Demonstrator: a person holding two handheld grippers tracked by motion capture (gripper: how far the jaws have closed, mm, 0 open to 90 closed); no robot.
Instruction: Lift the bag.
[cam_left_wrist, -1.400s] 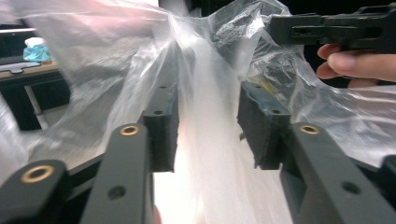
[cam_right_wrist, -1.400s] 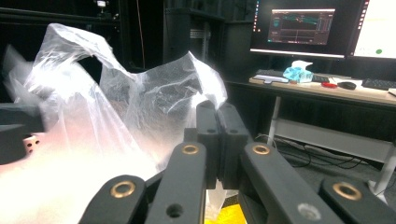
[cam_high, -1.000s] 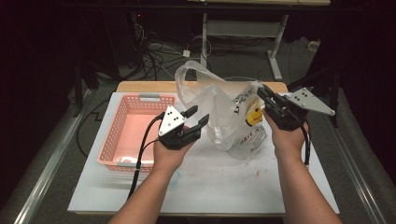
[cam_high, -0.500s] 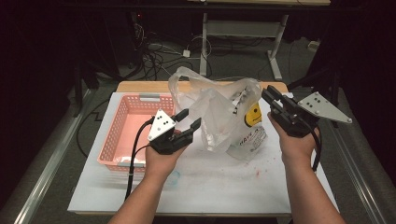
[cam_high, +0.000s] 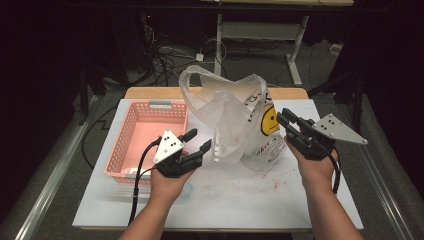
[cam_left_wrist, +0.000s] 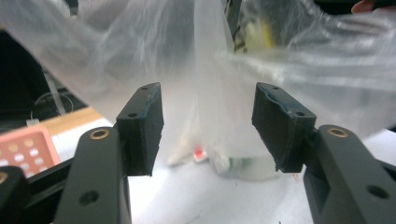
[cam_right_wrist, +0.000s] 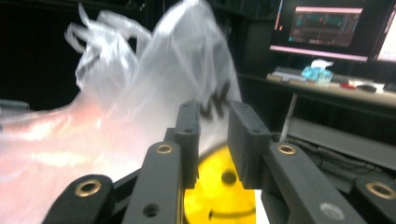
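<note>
A clear plastic bag (cam_high: 231, 116) with a yellow smiley face (cam_high: 270, 120) and black lettering stands slumped on the white table (cam_high: 240, 200), handles up. Small things lie blurred at its bottom (cam_left_wrist: 205, 156). My left gripper (cam_high: 198, 141) is just left of the bag; its jaws have just been opening and stand apart with nothing between them. The bag's film (cam_left_wrist: 210, 70) hangs ahead of the left gripper (cam_left_wrist: 208, 126). My right gripper (cam_high: 283, 116) is at the bag's right side by the smiley. Its jaws have just been opening to a narrow gap, with no film pinched in the right gripper (cam_right_wrist: 214, 137).
A pink slotted basket (cam_high: 129, 145) sits on the table's left, right behind my left hand. Red smears (cam_high: 274, 186) mark the white sheet in front of the bag. A wooden edge (cam_high: 150, 92) runs along the back. Monitors (cam_right_wrist: 327, 25) glow on a desk off to the right.
Both grippers have drawn away from the bag, the left one leftward and nearer, the right one rightward. The bag has been let go and stands by itself.
</note>
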